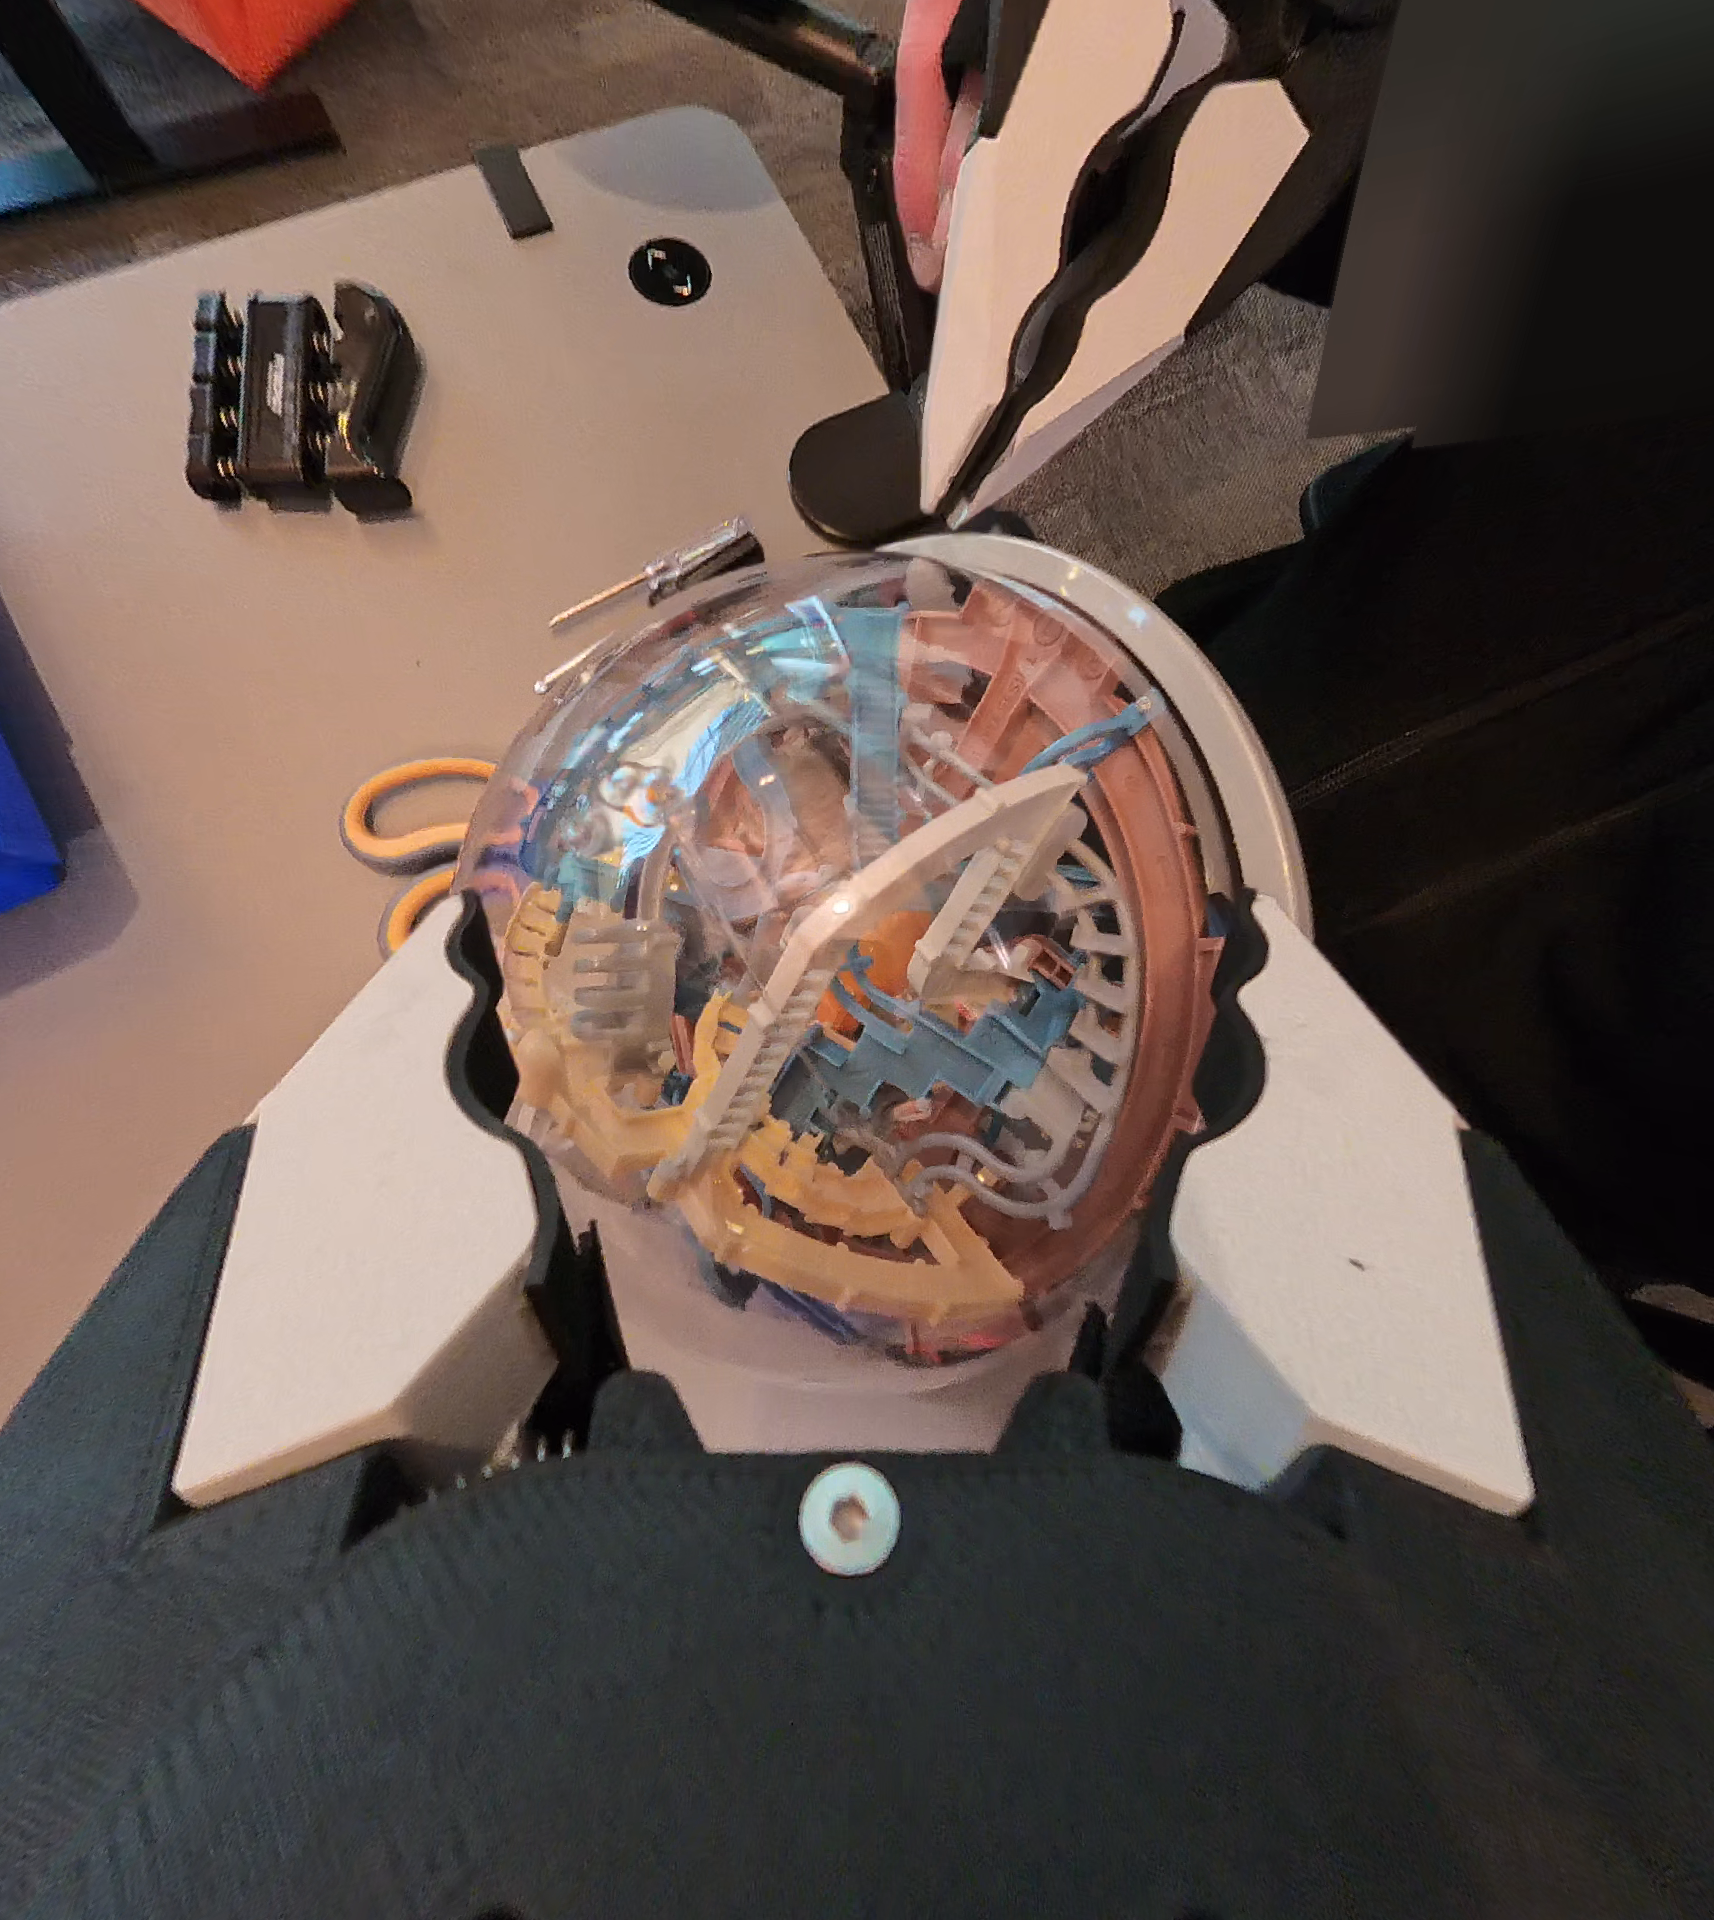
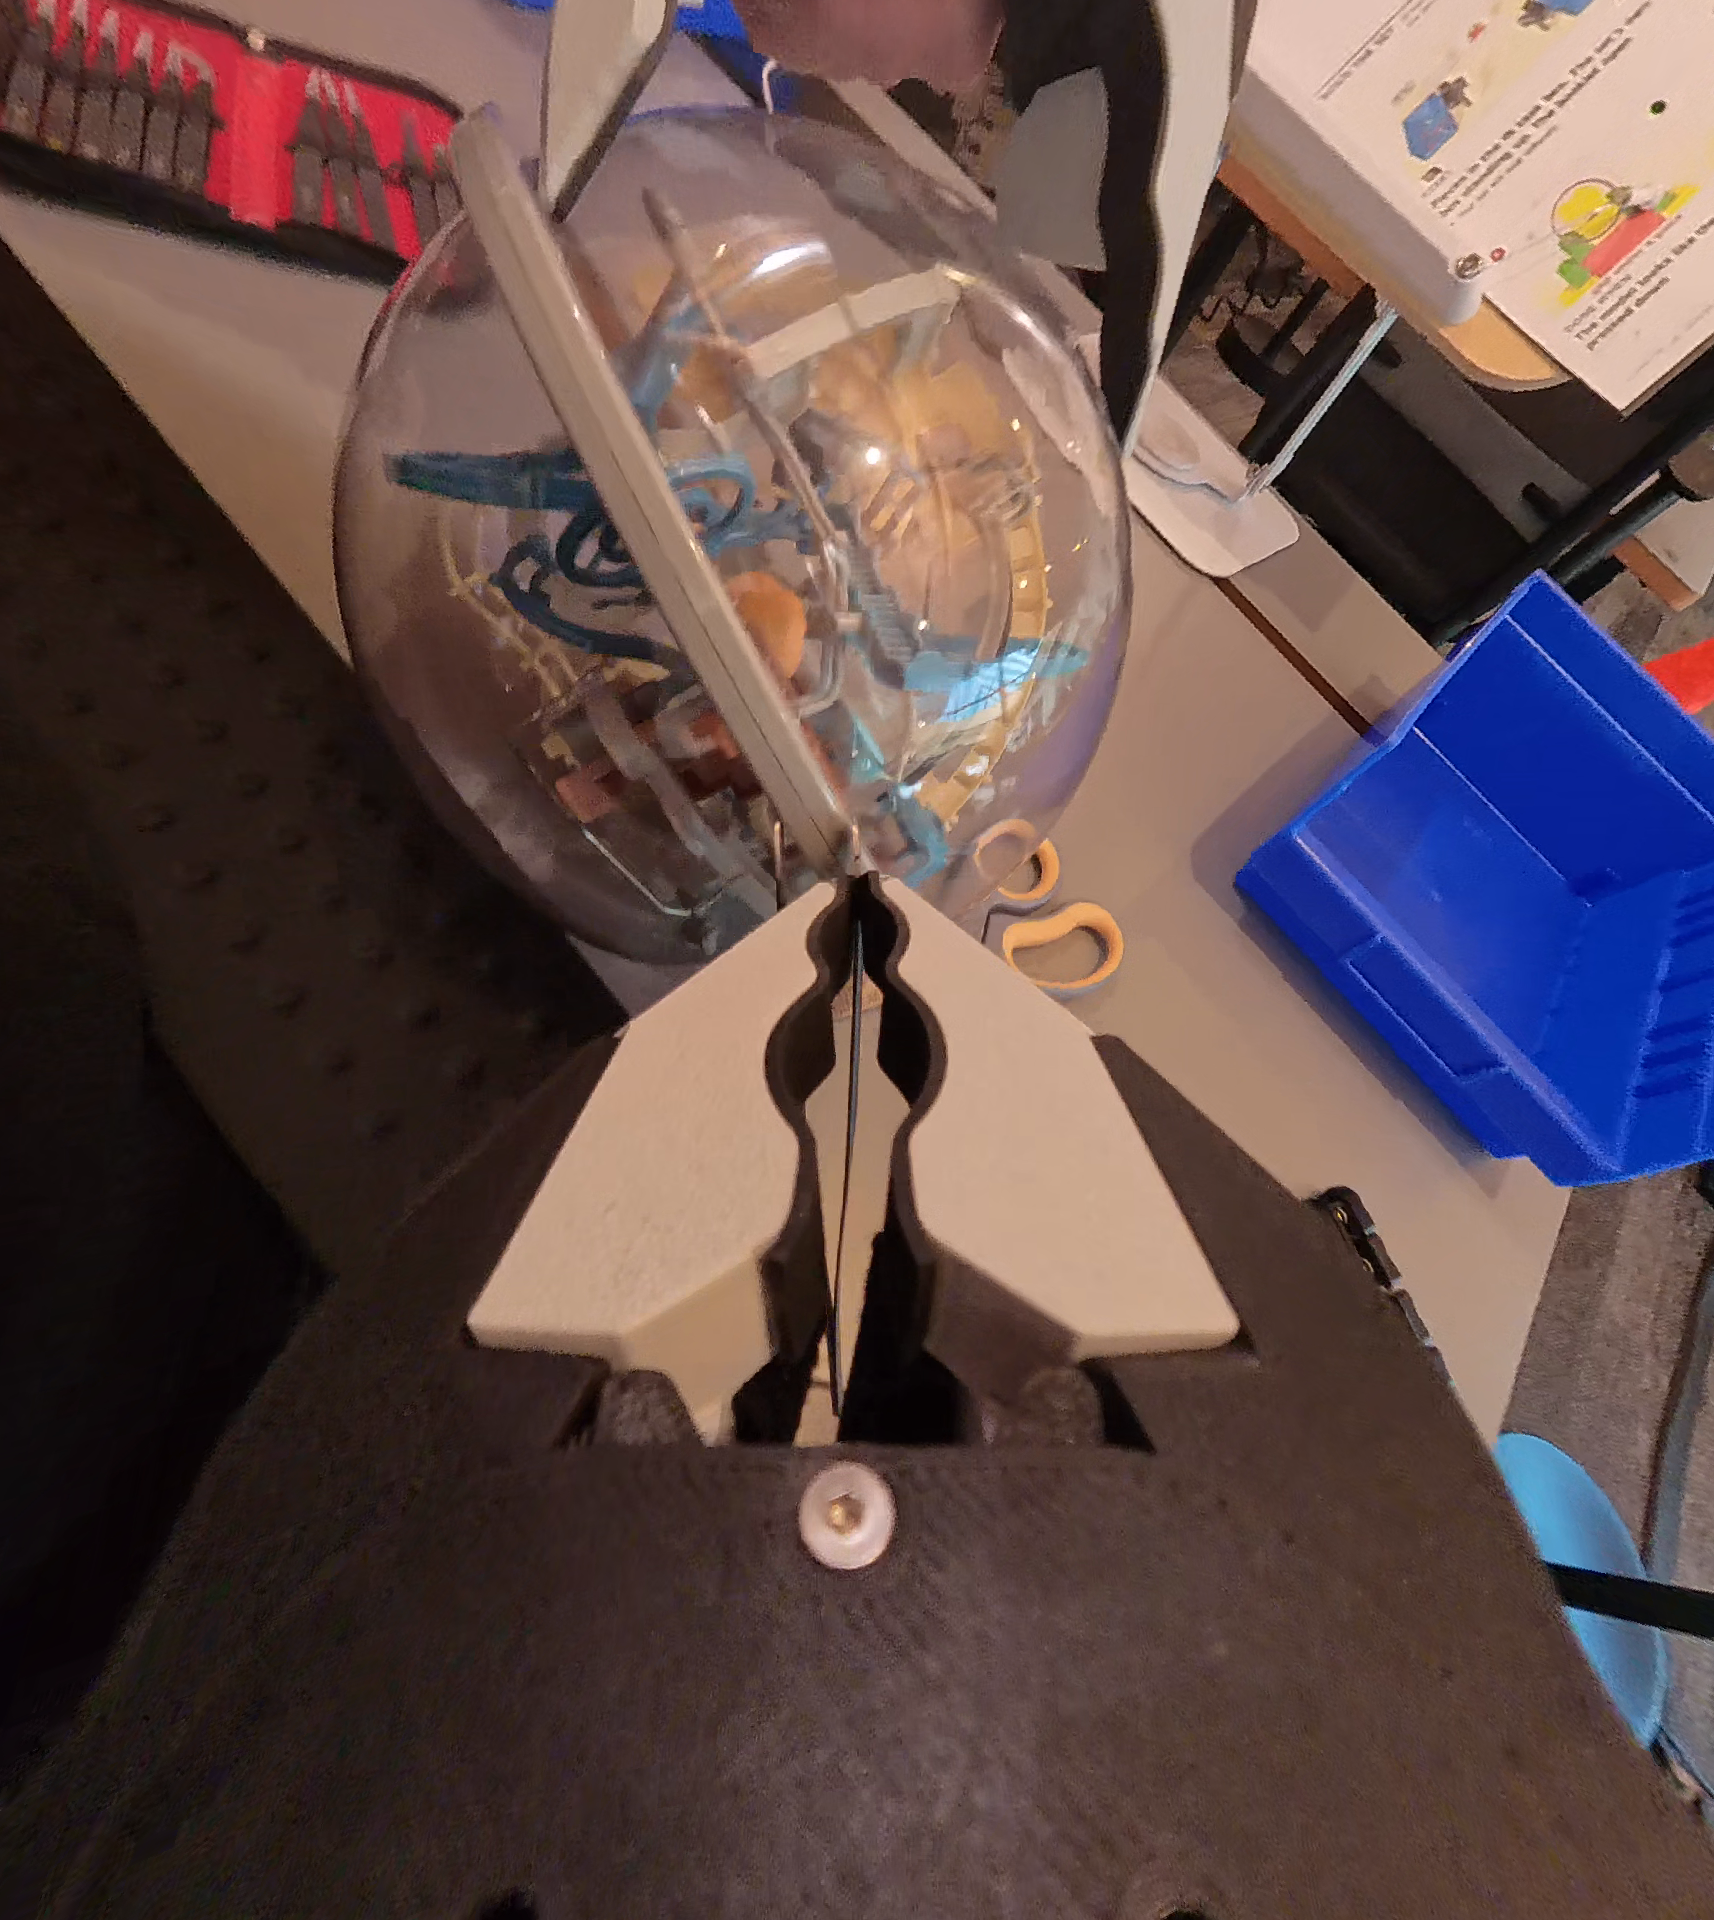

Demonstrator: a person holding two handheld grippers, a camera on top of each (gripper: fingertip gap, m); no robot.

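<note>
A clear plastic maze ball (image 1: 811, 831) with blue, yellow, brown and white tracks inside has a grey ring (image 1: 1217, 707) around its middle. My left gripper (image 1: 865, 920) is shut on the ball, one finger on each side of the sphere. My right gripper (image 2: 858, 883) is shut on the edge of the grey ring (image 2: 624, 520). In the left wrist view the right gripper (image 1: 952, 504) pinches the ring from the far side. In the right wrist view the ball (image 2: 884, 468) fills the middle and the left gripper (image 2: 832, 187) clasps it from behind.
On the grey table (image 1: 157, 675) lie orange-handled scissors (image 2: 1055, 935), a small screwdriver (image 1: 666, 577) and a black bit holder (image 1: 297, 400). A blue bin (image 2: 1559, 914) stands at the table's side. A red tool case (image 2: 209, 135) lies behind. A printed sheet (image 2: 1559, 156) lies on a neighbouring stand. My hands' fingertips stand some 11 cm from each other.
</note>
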